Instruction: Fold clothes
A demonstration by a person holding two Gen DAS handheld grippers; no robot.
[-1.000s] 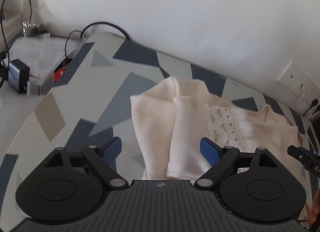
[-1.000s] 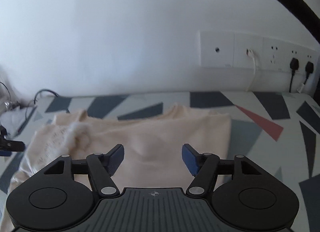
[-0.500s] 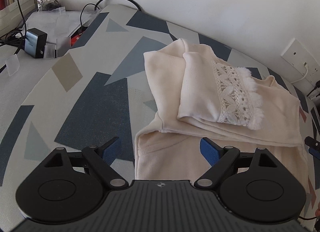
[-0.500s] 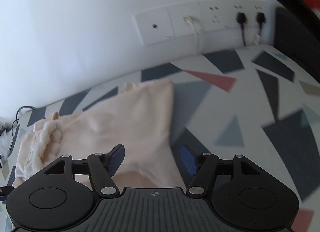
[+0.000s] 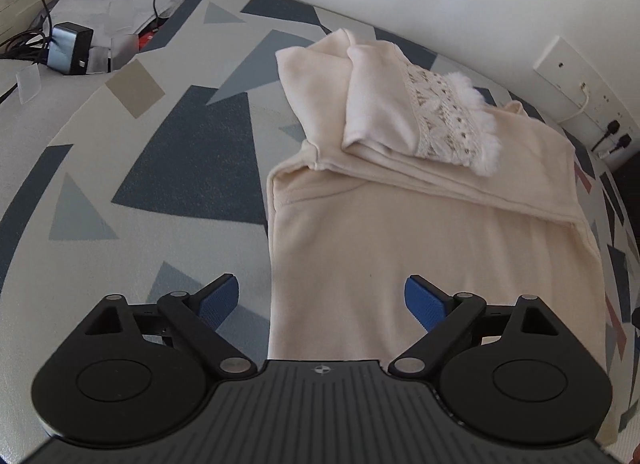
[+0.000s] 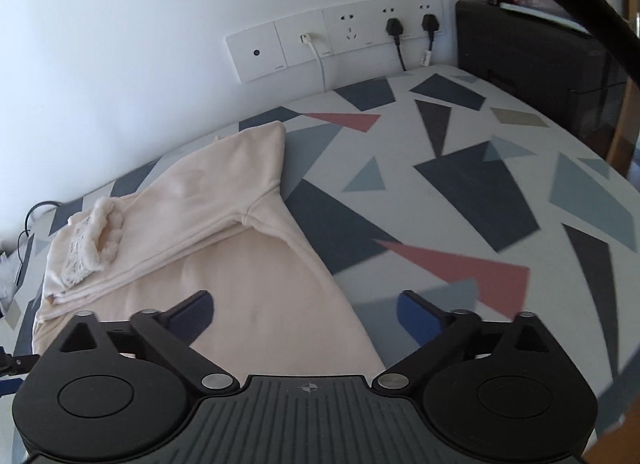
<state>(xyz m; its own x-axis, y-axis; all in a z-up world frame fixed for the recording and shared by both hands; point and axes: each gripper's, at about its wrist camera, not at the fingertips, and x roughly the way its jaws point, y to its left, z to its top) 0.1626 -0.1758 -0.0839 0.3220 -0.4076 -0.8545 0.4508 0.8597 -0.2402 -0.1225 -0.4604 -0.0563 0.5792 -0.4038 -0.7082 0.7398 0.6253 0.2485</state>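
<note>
Both views now take in more of the cream garment [image 5: 420, 248] than a second ago, its lower body filling the foreground. It lies flat on the patterned table cover [image 5: 168, 167], a lace-cuffed sleeve [image 5: 436, 119] folded across its top; its near hem is hidden behind the gripper bodies. Left gripper [image 5: 322, 300] tilts downward, jaws wide, straddling the garment's left edge. Right gripper [image 6: 304, 314], jaws just opened wide, straddles the right edge, nothing pinched.

The sweater [image 5: 440, 232] is showing soft, matt cream cloth; its cuff [image 5: 452, 119], lying on the sweater, is showing lace and fluffy trim. The tablecloth [image 5: 160, 167] under the sweater is looking matt.
</note>
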